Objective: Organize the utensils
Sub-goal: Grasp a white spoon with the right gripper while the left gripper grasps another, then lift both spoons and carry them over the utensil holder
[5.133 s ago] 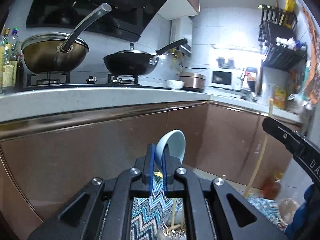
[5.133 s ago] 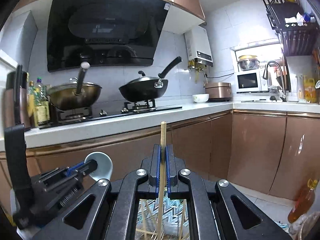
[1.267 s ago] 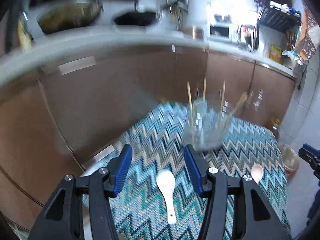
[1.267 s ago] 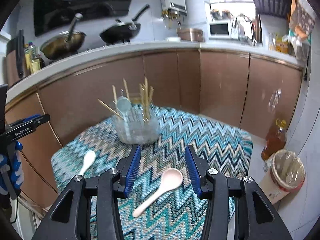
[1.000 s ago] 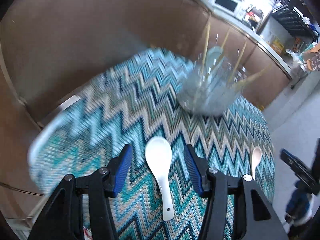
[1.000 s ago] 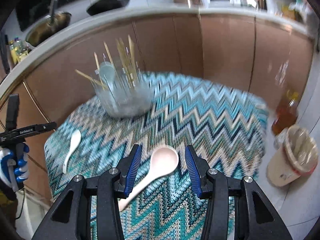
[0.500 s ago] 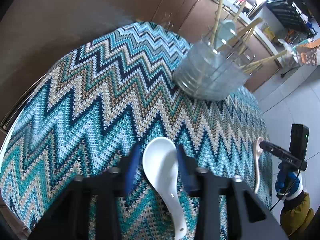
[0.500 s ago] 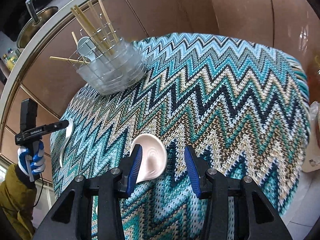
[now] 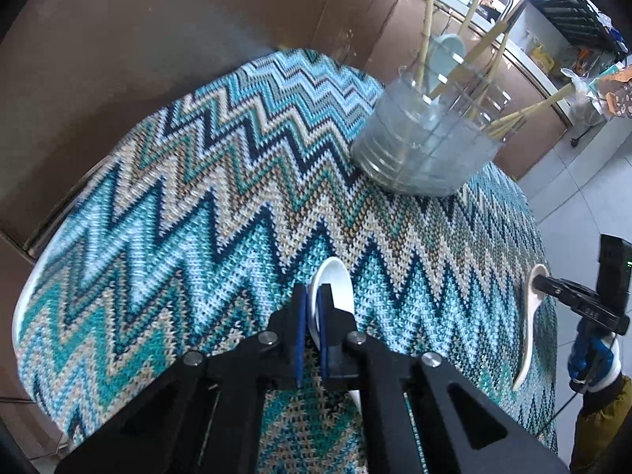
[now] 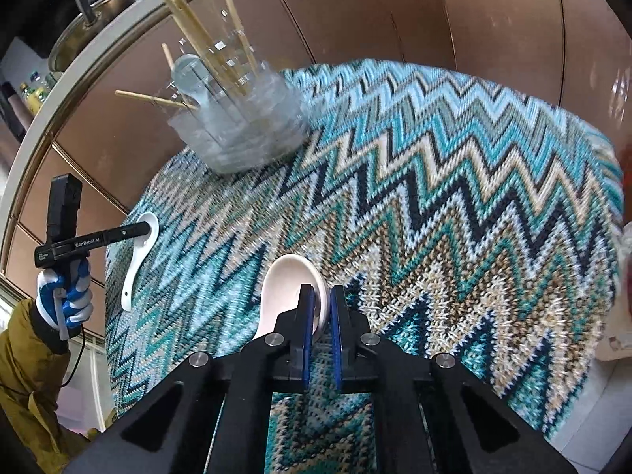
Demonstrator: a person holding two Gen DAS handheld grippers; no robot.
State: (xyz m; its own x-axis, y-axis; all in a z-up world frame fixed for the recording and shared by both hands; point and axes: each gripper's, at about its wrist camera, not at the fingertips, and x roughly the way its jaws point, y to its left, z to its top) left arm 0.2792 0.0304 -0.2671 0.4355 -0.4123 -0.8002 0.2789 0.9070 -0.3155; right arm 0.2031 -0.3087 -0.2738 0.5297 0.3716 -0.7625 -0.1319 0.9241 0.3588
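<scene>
A white spoon [image 9: 335, 280] lies on the zigzag-patterned tablecloth [image 9: 177, 217], and my left gripper [image 9: 313, 296] is shut on the rim of its bowl. The handle runs back under the gripper. A pale pink spoon [image 10: 286, 280] lies on the same cloth, with my right gripper [image 10: 322, 296] shut on the right rim of its bowl. Each view shows the other gripper from the side: the right gripper [image 9: 553, 288] on the pink spoon [image 9: 527, 339], the left gripper [image 10: 144, 230] on the white spoon [image 10: 136, 264]. A clear holder [image 9: 422, 154] with chopsticks and a light blue spoon stands at the table's far side.
Brown cabinet fronts [image 10: 395, 12] and a pale counter edge [image 10: 79, 75] curve behind the table. A gloved hand [image 10: 65, 292] in an olive sleeve holds the left gripper. Tiled floor [image 9: 584, 197] lies beyond the table's right edge.
Both grippers came down to the table and shut, the left on the white spoon's bowl and the right on the pink spoon's bowl.
</scene>
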